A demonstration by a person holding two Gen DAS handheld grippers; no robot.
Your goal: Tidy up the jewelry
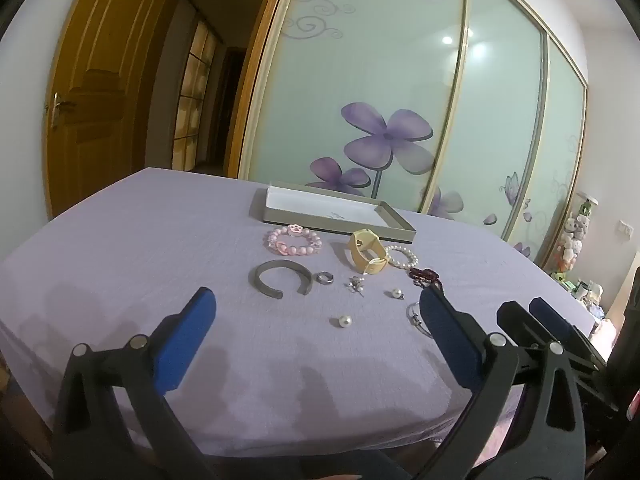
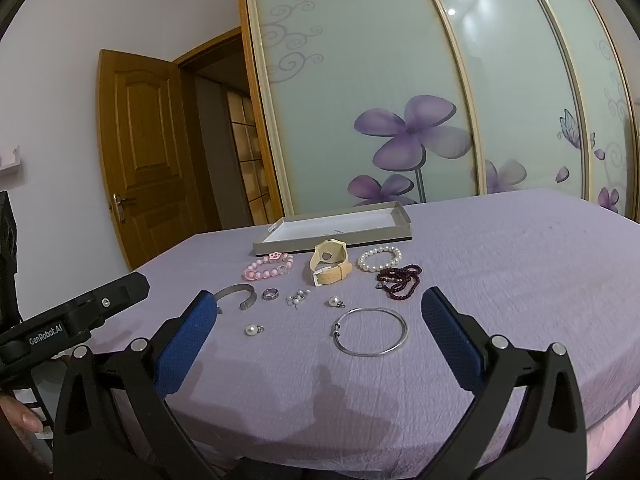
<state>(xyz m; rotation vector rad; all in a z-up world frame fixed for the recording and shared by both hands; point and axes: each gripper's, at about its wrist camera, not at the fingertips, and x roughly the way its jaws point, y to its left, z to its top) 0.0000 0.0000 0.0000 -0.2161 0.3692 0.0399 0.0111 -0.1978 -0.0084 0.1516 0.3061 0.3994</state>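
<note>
Ten or so small pieces are lying scattered on the lilac bedspread (image 2: 500, 264), all waiting in front of the shallow grey box (image 2: 332, 226) that is sitting open and looking empty at the far side. Both tools are hovering short of them: the left gripper (image 1: 316, 312) and the right gripper (image 2: 316, 312) are each gaping at full spread with nothing between the blue pads. Nearest the right one, the thin silver bangle (image 2: 370, 332) is lying flat; it is looking stiff, light and slick, so I would be pinching it across the wire at one side rather than trying to span the hoop. Two loose pearl earrings (image 2: 253, 329) (image 2: 335, 301) are going to be the fiddly ones, round and likely to roll or squirt out, so a slow squeeze straight over the ball seems wise. The grey open cuff (image 1: 280, 278) is looking rigid and is offering a good flat band to clamp. Beaded strands, the pink bracelet (image 2: 267, 267), the white pearl bracelet (image 2: 380, 258) and the dark red beads (image 2: 400, 280), are probably going to sag and dangle, so grabbing a bunch of beads is safer than one. A cream watch (image 2: 330, 266) is standing on its strap, bulkier and soft, and easiest taken across the band. The small ring (image 2: 271, 294) and the tangled little earring (image 2: 297, 298) beside it are lying low on soft cloth, so the pads may be snagging fabric.
</note>
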